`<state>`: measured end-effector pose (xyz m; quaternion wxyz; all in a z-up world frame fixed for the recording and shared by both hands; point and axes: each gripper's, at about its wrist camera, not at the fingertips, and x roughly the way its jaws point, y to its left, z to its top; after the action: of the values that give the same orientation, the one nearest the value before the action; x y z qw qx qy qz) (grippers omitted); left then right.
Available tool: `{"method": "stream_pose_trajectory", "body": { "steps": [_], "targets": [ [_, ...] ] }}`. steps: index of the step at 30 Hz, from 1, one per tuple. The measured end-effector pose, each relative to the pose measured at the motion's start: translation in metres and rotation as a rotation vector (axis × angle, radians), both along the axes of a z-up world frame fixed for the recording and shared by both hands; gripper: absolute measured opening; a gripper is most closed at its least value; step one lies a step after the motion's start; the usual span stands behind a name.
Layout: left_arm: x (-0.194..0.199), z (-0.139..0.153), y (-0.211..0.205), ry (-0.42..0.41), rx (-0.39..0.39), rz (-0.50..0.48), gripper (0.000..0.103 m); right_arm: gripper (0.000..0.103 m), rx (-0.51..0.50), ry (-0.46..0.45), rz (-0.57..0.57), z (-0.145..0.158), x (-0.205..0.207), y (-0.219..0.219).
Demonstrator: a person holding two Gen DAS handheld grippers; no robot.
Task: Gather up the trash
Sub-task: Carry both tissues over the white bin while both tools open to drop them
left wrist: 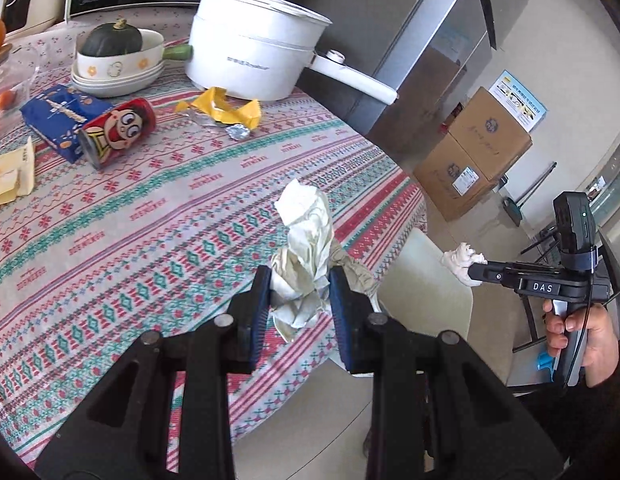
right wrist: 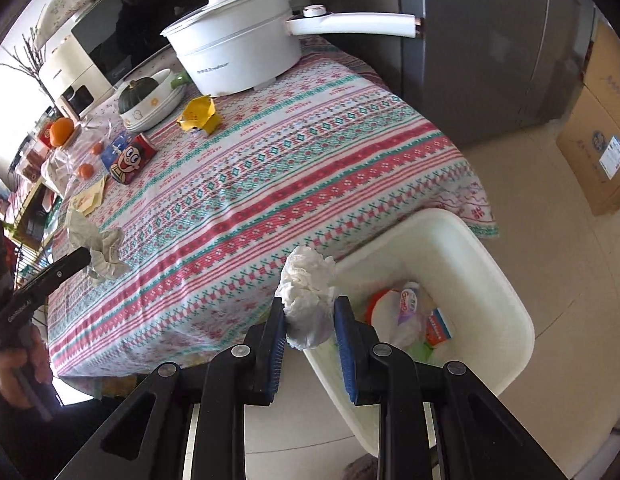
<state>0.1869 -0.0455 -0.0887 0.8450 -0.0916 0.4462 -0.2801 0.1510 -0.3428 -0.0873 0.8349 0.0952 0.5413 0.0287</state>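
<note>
The left gripper [left wrist: 297, 295] is clenched on a crumpled off-white tissue [left wrist: 305, 248], held above the patterned tablecloth [left wrist: 149, 216] near the table's edge. The right gripper [right wrist: 309, 322] grasps a white paper wad [right wrist: 307, 300] over the near rim of the cream trash bin [right wrist: 490, 280] — the bin stands on the floor just beside the table and already holds wrappers. On the cloth lie 2 more pieces of litter: a yellow wrapper [left wrist: 225, 110] near the white pot [left wrist: 253, 52] and a tipped cartoon can [left wrist: 117, 130].
</note>
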Motion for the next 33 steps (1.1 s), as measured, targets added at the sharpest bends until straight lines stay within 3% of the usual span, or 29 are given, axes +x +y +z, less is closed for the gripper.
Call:
{"method": "stream_pose_trajectory", "body": {
  "steps": [12, 18, 29, 32, 33],
  "targets": [
    [-0.012, -0.018, -0.095, 0.015, -0.017, -0.206, 0.031, 0.025, 0.018, 0.056, -0.127, -0.016, -0.016, -0.062],
    [-0.020, -0.043, -0.141, 0.007, 0.037, -0.301, 0.031, 0.025, 0.004, 0.086, -0.170, -0.027, -0.023, -0.080],
    [-0.027, -0.056, -0.174, -0.040, 0.095, -0.370, 0.033, 0.025, -0.011, 0.137, -0.195, -0.044, -0.033, -0.096],
    [-0.028, -0.056, -0.179, -0.077, 0.108, -0.360, 0.046, 0.025, -0.016, 0.143, -0.199, -0.046, -0.034, -0.098],
    [-0.028, -0.056, -0.180, -0.082, 0.119, -0.352, 0.060, 0.025, -0.017, 0.145, -0.200, -0.047, -0.035, -0.099]
  ]
}}
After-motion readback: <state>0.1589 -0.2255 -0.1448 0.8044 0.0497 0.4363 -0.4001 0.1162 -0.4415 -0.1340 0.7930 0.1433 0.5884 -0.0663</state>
